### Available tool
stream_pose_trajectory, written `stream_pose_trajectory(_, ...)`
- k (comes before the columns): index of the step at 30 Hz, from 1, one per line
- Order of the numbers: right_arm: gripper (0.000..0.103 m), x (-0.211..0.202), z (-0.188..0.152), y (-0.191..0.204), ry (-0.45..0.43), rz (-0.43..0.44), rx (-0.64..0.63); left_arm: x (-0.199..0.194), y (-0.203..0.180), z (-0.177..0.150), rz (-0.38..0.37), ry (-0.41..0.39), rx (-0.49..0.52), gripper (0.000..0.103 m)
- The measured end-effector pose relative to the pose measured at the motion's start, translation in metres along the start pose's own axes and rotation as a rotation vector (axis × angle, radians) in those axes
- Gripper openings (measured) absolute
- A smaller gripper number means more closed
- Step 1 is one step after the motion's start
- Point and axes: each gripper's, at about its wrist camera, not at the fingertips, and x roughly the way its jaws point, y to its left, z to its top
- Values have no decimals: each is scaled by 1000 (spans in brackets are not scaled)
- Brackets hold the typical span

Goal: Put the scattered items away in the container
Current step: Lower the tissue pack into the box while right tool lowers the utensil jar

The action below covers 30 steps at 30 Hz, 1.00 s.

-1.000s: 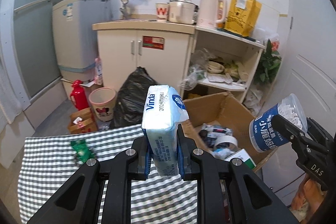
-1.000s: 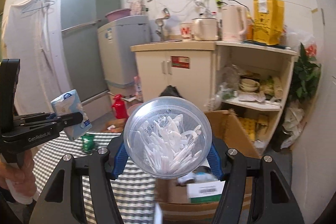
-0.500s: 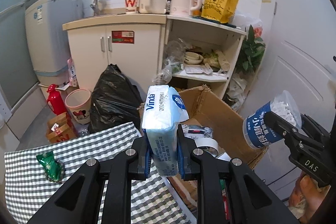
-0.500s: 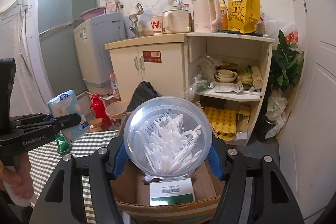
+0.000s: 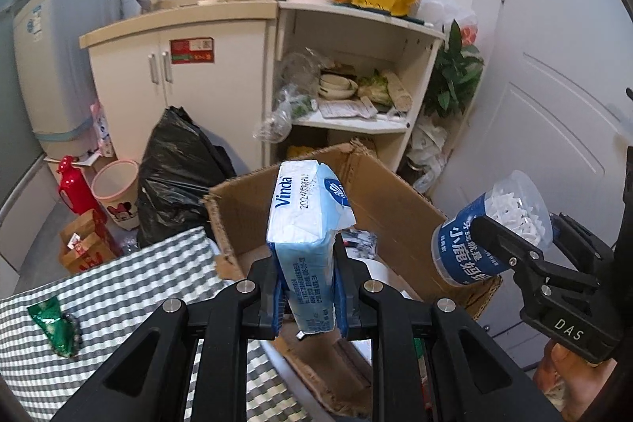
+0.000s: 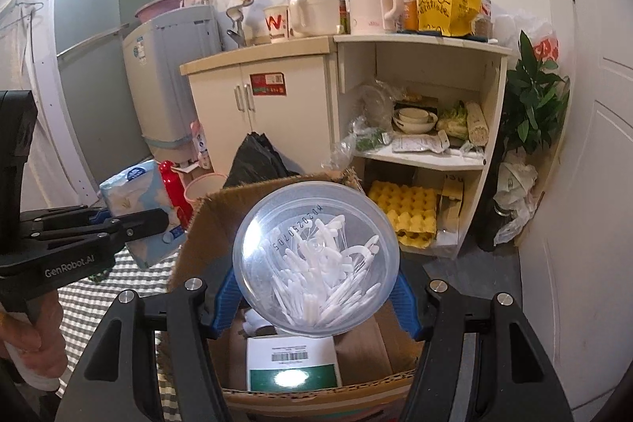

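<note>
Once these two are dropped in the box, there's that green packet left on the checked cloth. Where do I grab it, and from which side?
The green packet lies flat and crumpled on the checked tablecloth, nothing crowding it. Probably best to come straight down from above and pinch across its narrow width near the middle, fingers straddling its long edges. A flat wrapper offers no side face to grip; its crumpled folds should give the pads something to catch.

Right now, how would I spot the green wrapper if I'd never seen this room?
Find the checked tablecloth beside the cardboard box. Near its left edge lies the green wrapper, crumpled, shiny, and the only thing lying on the cloth.
</note>
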Motion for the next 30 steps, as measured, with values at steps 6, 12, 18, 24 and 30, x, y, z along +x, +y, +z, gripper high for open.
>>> stream_pose_trajectory(6, 63, 18, -3, -7, 34, -1, 2, 27, -9, 0, -29, 46, 16, 20)
stream_pose_trajectory(12, 63, 38, -8, -10, 78, -2, -4, 52, -14, -4, -38, 92, 29, 20)
stream_pose_trajectory(18, 63, 48, -14, -11, 104, -5, -1, 69, -14, -9, -40, 132, 26, 22)
stream_pose_trajectory(24, 63, 53, -17, -8, 118, -11, -8, 68, -12, -7, -23, 126, 16, 46)
stream_pose_trajectory(30, 77, 51, -16, -3, 108, -7, -9, 55, -6, -3, -17, 96, 7, 46)
